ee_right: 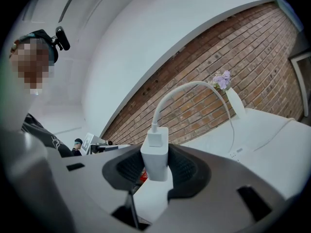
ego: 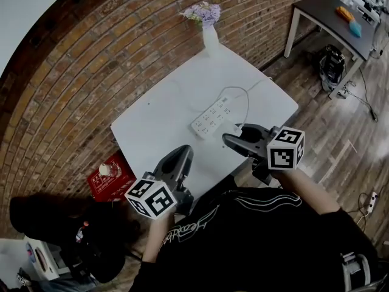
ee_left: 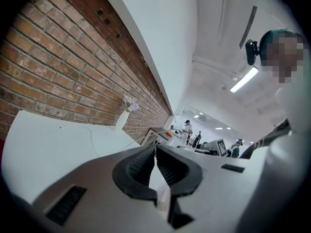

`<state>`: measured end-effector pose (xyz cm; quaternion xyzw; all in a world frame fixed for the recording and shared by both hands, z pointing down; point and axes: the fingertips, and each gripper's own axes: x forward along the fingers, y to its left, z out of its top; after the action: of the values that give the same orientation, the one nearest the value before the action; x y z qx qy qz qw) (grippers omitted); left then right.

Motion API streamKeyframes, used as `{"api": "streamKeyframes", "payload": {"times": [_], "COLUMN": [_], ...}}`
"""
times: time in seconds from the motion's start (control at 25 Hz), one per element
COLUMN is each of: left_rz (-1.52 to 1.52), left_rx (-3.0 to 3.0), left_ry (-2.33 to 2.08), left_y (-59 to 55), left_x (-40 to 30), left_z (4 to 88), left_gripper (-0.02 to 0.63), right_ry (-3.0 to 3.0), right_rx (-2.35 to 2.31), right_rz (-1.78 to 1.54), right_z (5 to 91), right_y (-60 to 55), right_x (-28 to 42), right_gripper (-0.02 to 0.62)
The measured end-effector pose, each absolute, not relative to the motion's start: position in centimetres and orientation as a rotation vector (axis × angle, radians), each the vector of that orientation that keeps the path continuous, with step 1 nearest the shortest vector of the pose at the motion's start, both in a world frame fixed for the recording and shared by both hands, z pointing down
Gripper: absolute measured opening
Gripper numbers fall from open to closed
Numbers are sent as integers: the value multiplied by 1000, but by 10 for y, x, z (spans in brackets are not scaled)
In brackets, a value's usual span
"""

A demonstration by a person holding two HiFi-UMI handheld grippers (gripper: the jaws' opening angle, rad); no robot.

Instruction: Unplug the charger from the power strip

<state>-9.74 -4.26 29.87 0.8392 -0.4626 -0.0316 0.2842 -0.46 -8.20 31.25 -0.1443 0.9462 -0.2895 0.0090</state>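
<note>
A white power strip [ego: 213, 117] lies on the white table [ego: 158, 108], its sockets bare. My right gripper [ego: 231, 140] hovers just off the strip's near end, above the table's front edge. In the right gripper view it [ee_right: 156, 152] is shut on a white charger [ee_right: 155, 163], which stands upright between the pads. The charger's white cable [ee_right: 194, 85] arcs up and drops to the table at the right. My left gripper [ego: 182, 155] is at the table's front edge, left of the strip. Its jaws [ee_left: 155, 150] are shut with nothing between them.
A white vase with purple flowers [ego: 208, 26] stands at the table's far corner against the brick wall. A red box [ego: 109, 178] sits on the floor to the left. A dark side table [ego: 328, 14] and a black bag [ego: 331, 62] are at the upper right.
</note>
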Motion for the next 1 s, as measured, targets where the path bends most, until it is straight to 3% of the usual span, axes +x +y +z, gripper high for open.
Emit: {"api": "streamKeyframes", "payload": {"times": [1.0], "left_rz": [-73], "left_rx": [2203], "left_ry": [-1207], "left_y": [-45], "left_x": [-90], "left_z": [320], "left_gripper": [12], "right_ry": [3016], "right_rx": [-480], "right_rz": [-916], "right_z": [329], "right_y": [-79], "right_x": [-5], "right_gripper": [120]}}
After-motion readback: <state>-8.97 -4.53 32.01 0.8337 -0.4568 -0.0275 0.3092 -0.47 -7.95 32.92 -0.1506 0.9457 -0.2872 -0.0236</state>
